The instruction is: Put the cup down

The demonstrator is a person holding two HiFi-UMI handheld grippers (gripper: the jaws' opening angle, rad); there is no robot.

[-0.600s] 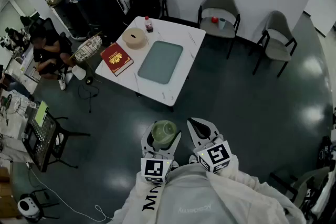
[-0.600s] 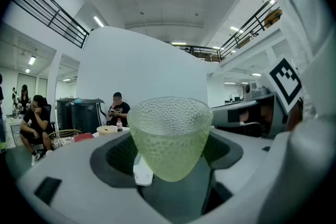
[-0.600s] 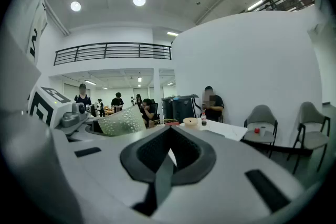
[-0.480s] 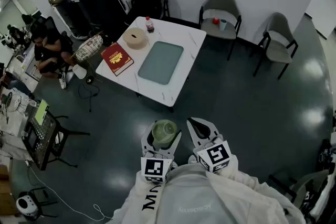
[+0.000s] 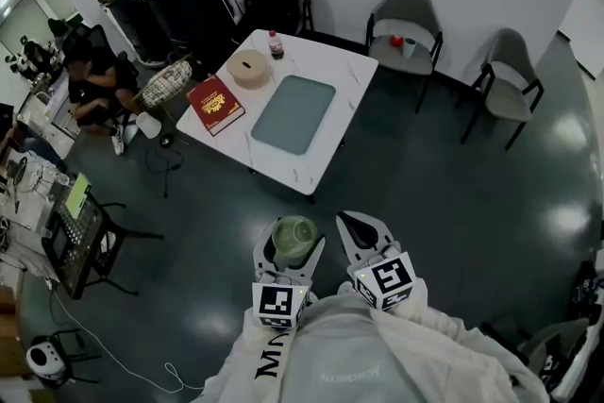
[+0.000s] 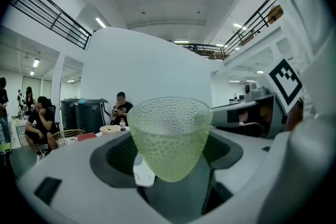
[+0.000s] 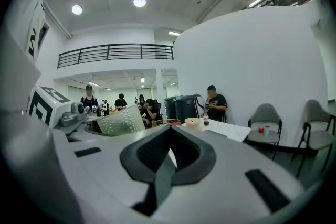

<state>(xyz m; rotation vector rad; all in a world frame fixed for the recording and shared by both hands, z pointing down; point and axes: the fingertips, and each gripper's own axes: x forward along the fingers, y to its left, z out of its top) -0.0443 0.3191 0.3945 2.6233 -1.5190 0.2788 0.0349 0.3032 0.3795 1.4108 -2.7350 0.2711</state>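
Cup point(image 5: 294, 239) sits gripped in the left claw point(image 6: 169, 162); the right claw point(image 7: 169, 157) is closed, empty. It needs carrying to the far surface point(image 5: 351, 71).

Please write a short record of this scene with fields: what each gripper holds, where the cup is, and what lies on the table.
Left gripper: shut on pale green dimpled translucent cup, held upright
Right gripper: jaws together, empty
Cup place: over dark floor, short of the table
White square table: ahead; bears grey-green mat, red book
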